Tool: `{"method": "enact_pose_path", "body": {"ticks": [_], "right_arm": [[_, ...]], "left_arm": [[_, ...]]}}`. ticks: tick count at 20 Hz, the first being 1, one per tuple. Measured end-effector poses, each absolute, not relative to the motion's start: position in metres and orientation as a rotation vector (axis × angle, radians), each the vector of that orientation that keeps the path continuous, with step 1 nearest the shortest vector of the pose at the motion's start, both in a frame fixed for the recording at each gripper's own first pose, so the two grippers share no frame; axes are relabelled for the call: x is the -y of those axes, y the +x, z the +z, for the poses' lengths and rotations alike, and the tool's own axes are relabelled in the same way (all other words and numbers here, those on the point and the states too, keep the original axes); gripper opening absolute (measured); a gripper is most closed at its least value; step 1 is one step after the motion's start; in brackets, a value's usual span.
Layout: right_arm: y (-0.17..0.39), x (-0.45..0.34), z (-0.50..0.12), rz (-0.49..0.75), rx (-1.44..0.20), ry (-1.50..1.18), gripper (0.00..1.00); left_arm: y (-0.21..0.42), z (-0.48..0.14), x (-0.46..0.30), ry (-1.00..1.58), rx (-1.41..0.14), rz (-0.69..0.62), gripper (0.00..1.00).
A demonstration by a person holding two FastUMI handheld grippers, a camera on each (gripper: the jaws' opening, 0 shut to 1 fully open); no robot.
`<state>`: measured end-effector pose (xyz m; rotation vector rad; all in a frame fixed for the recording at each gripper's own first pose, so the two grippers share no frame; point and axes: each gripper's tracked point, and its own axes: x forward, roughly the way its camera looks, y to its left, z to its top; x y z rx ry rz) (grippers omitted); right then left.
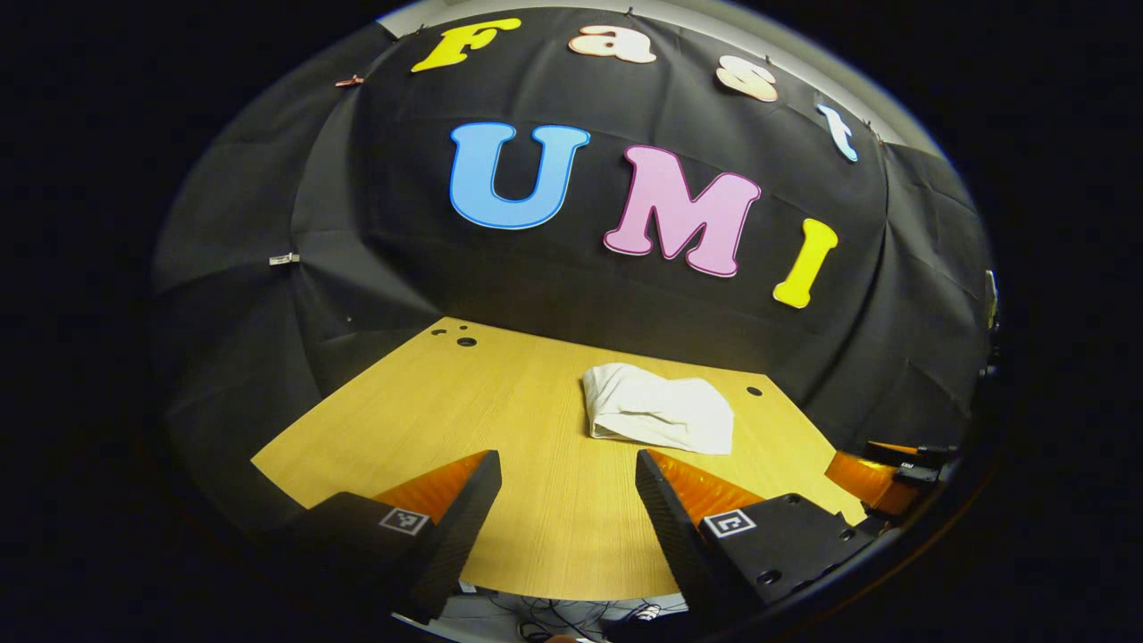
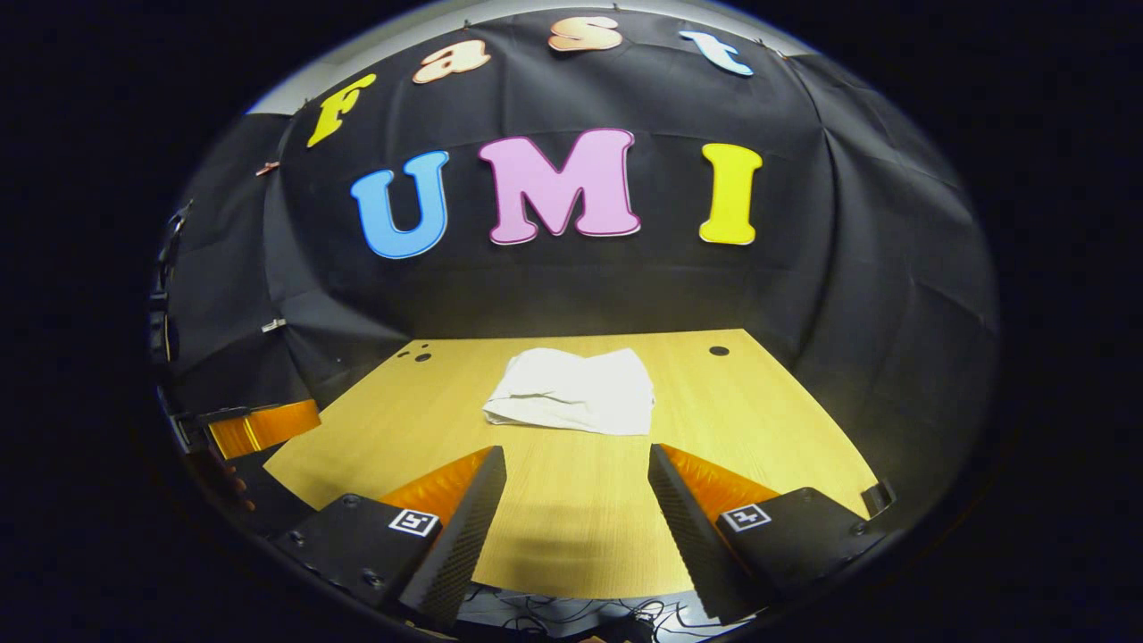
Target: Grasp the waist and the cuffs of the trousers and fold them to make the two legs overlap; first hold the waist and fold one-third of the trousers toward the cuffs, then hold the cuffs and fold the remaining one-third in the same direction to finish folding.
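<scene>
Clearly folded trousers [image 1: 659, 411]; right tongs [image 1: 893, 469] mostly cut off.

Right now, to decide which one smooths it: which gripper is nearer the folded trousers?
Right, narrowly. The right gripper faces the trousers straight ahead, open and short of them; the left gripper hangs a little farther back, with the trousers ahead and off to its right.

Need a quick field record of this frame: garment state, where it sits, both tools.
trousers: white, folded into a compact bundle
location: on the wooden table, toward the far side near the wall
left tool: open, holding nothing, short of the trousers
right tool: open, holding nothing, short of the trousers
contact: neither tool touches the trousers
table holes: small dark holes near far edge
</scene>
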<state>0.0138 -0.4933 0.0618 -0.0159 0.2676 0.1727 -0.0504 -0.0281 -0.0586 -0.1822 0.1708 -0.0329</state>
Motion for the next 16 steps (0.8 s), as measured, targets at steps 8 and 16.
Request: {"method": "enact_pose_path", "body": {"ticks": [8,16], "right_arm": [[0.010,0.493,0.062,0.201,-0.254,-0.074,0.98],[0.011,0.492,0.059,0.140,-0.275,0.001,0.98]], "left_arm": [[-0.048,-0.072,0.042,-0.144,-0.199,-0.099,0.95],[-0.034,-0.082,0.029,-0.176,-0.225,-0.077,0.96]]}}
